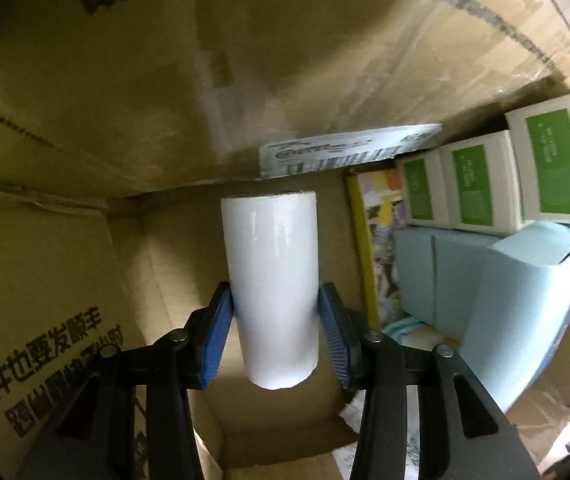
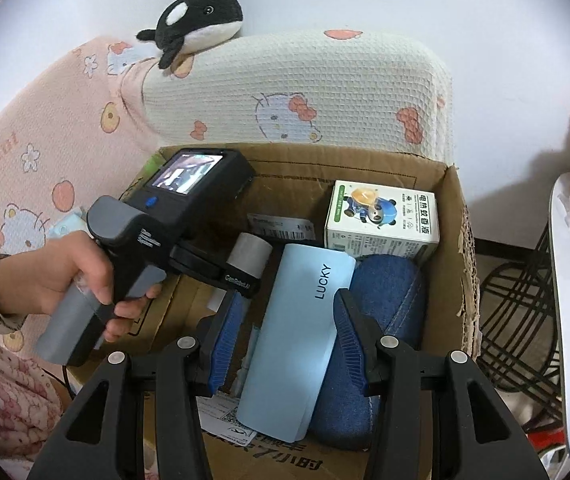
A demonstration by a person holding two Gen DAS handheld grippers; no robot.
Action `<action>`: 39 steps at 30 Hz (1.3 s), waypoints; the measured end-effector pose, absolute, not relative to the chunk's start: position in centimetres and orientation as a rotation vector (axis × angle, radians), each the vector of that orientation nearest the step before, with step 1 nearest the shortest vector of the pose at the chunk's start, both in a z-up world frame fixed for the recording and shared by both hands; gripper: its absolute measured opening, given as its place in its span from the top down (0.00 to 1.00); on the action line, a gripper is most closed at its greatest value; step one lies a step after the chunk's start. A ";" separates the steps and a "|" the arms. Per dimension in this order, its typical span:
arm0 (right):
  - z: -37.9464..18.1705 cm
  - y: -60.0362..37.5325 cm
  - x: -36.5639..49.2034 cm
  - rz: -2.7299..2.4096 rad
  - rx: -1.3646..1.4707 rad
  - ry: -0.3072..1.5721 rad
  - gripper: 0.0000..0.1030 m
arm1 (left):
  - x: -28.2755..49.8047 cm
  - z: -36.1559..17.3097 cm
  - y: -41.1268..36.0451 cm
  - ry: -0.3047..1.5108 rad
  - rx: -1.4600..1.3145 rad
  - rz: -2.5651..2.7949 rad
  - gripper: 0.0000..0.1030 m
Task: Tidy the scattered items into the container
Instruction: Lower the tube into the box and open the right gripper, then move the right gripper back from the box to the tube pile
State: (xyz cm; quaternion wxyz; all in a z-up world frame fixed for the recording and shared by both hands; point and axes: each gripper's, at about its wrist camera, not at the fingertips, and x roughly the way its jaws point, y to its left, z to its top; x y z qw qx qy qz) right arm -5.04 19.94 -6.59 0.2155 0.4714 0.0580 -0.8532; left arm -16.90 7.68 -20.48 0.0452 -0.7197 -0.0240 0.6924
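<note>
The left gripper (image 1: 275, 332) pinches a white roll (image 1: 271, 280) and points it straight down inside the cardboard box (image 2: 451, 216), so the placing step is in hand; next it needs lowering to the floor, then release. The right gripper (image 2: 285, 344) hangs above, jaws partly spread, empty. Blue LUCKY box (image 2: 301, 332) lies at three o'clock of the roll.

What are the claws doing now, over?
Left claw gripping white roll inside cardboard box. Right claw empty, over light blue box. Landing spot looks clear.
</note>
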 end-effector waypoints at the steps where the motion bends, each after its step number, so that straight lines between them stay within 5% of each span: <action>1: -6.6 19.9 -5.1 -2.361 1.308 0.165 0.57 | -16.9 -20.6 7.7 -0.067 -2.204 2.114 0.54; 12: -6.5 19.6 -5.3 -2.382 1.323 0.207 0.57 | -16.8 -20.5 8.2 0.014 -2.248 2.113 0.53; 30: -6.9 16.0 -5.2 -2.324 1.310 0.187 0.57 | -13.7 -6.0 2.6 0.029 -1.700 2.528 0.51; 34: -7.1 14.7 -5.5 -2.304 1.306 0.161 0.57 | -12.9 -6.4 0.4 -0.063 -1.665 2.531 0.71; 39: -7.7 13.0 -5.8 -2.286 1.320 0.154 0.57 | -10.8 -6.1 -0.4 -0.122 -1.601 2.535 0.78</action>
